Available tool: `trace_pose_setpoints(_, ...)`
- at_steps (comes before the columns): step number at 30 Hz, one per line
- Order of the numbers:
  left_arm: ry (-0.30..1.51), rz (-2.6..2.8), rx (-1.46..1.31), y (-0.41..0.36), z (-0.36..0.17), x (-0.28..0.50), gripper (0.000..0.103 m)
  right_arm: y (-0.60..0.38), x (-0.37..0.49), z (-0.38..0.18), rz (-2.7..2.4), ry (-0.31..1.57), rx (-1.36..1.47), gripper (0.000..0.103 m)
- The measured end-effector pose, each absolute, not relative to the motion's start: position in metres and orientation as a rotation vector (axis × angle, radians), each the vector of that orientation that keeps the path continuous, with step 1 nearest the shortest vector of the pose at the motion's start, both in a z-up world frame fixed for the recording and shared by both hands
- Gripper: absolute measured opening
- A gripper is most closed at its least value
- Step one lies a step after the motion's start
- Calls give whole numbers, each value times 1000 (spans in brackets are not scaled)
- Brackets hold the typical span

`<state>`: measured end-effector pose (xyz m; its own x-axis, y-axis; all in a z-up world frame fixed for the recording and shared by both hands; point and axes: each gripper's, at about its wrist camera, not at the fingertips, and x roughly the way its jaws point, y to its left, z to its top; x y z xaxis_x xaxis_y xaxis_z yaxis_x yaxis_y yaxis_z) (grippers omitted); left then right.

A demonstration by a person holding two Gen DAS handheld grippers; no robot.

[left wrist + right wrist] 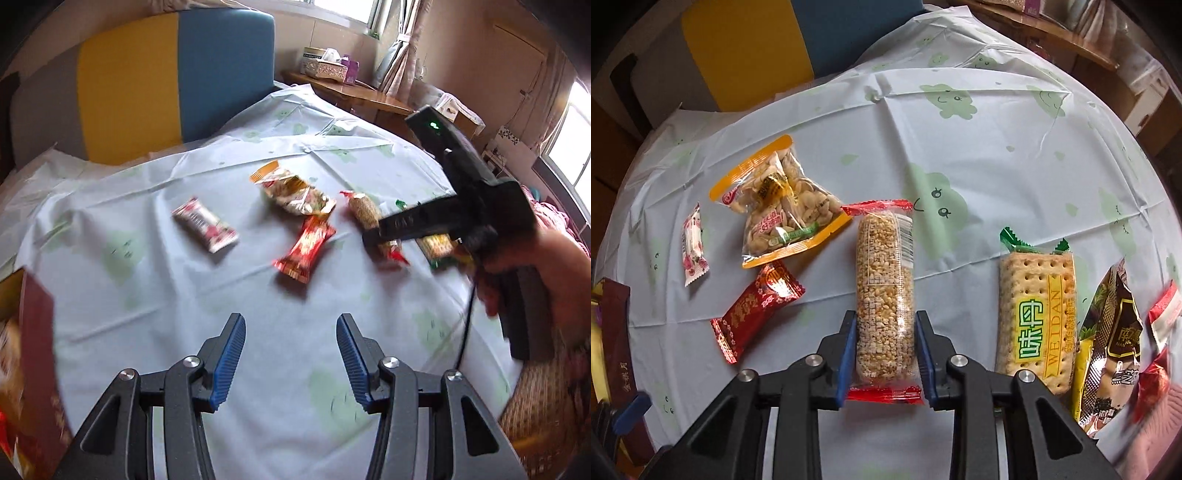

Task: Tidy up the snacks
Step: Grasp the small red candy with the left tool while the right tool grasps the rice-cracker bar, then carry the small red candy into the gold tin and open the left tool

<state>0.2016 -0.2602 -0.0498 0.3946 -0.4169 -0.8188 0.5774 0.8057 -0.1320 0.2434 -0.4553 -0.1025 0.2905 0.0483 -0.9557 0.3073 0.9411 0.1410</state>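
Right tool (885,349): its blue pads press both long sides of the puffed-grain bar (884,291), gripping the lower half; the bar's red-sealed end sits between the jaws at 6 o'clock and its far end points to 12.
Left tool (291,360): jaws spread wide with nothing between them, poised over bare cloth at 6 o'clock in its own view.
Puffed-grain bar: lies lengthwise on the desk (997,155), which is covered in a pale cloth printed with green clouds; from the left camera the bar (365,212) shows at 2 o'clock beneath the right tool's black body (461,192).
Peanut bag (783,206): clear with orange edges, at 10 o'clock from the gripped bar, its corner just beside the bar's far end.
Red candy wrapper (757,310): at 9 o'clock from the right tool, near but apart.
Pink-and-white sweet (693,247): farther out at 9 o'clock, well apart.
Cracker pack (1036,317): green-labelled, parallel to the bar at 3 o'clock, apart from it.
Brown foil packet (1112,354): touching the cracker pack's outer side.
Maroon box (40,365): at the left camera's 8 o'clock edge, blurred.
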Motion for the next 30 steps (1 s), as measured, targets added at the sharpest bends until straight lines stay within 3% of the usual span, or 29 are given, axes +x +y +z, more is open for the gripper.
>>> trace_pose_setpoints(11, 915, -688, 471, -346, -88, 238, 52, -473, 248, -103, -178, 1267, 391, 30)
trace_pose_setpoints(15, 936, -726, 444, -348, -105, 245, 51, -478, 243, -98, -184, 1265, 392, 31)
trace_pose_setpoints(16, 923, -742, 419, -346, -105, 245, 46, -479, 244, -98, -185, 1265, 390, 31)
trace_pose_setpoints(17, 915, -754, 404, -343, -105, 245, 35, -479, 245, -99, -185, 1264, 388, 31)
trace_pose_setpoints(19, 903, -754, 386, -337, -106, 243, 26, -479, 245, -99, -186, 1263, 388, 31)
trace_pose_setpoints(30, 924, -710, 278, -277, -101, 200, 24, -472, 243, -97, -178, 1253, 371, 30)
